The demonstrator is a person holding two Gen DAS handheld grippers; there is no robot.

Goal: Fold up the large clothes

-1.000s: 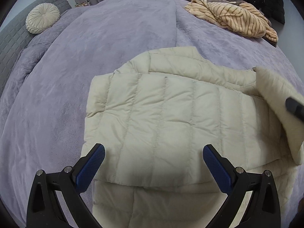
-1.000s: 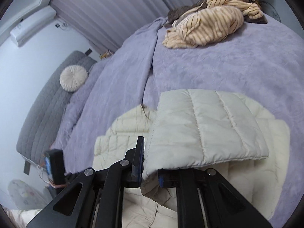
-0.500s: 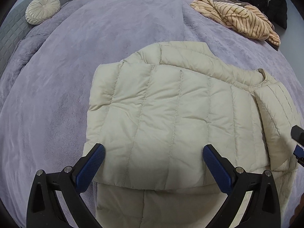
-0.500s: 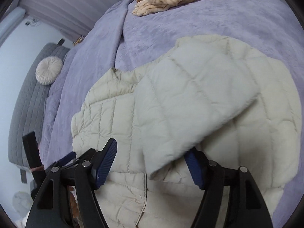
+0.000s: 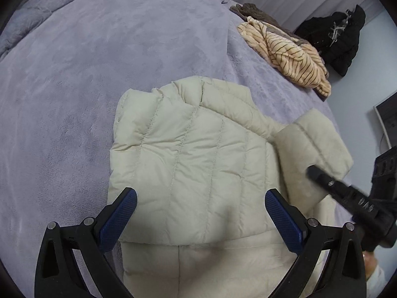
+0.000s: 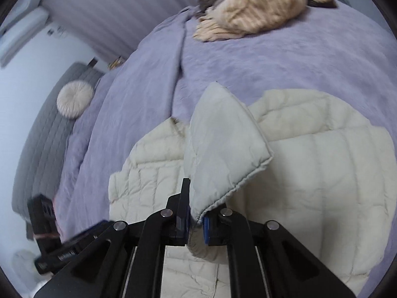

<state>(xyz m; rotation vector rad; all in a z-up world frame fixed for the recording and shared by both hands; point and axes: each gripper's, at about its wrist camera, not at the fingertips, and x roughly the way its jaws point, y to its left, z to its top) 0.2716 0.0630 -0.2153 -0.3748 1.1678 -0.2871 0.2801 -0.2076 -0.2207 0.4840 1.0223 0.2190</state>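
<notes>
**— Where is the jacket, and what have you got hold of?**

— The cream quilted puffer jacket (image 5: 188,159) lies spread on the lavender plush bedspread (image 5: 99,57), directly ahead of and below both my grippers. My right gripper (image 6: 196,221) is clenched on the hem edge of a cream quilted sleeve (image 6: 223,146); its jaws have just been closing, and the fabric is pinched between the blue pads, with the sleeve standing up as a flap in front of the fingers.

**— And your left?**

— My left gripper (image 5: 198,213) is released, jaws spread wide and nothing between them. It hovers over the folded near part of the jacket, one blue pad on either side of the quilted panel. The right gripper reaches in from its right, with the lifted sleeve just beyond that.

**— Anything else on the bed?**

— Far ahead, a crumpled tan striped garment (image 5: 287,54) sits well apart from the jacket, and off to my left a round cream pleated cushion (image 6: 74,99) rests against a grey quilted headboard (image 6: 37,149).
</notes>
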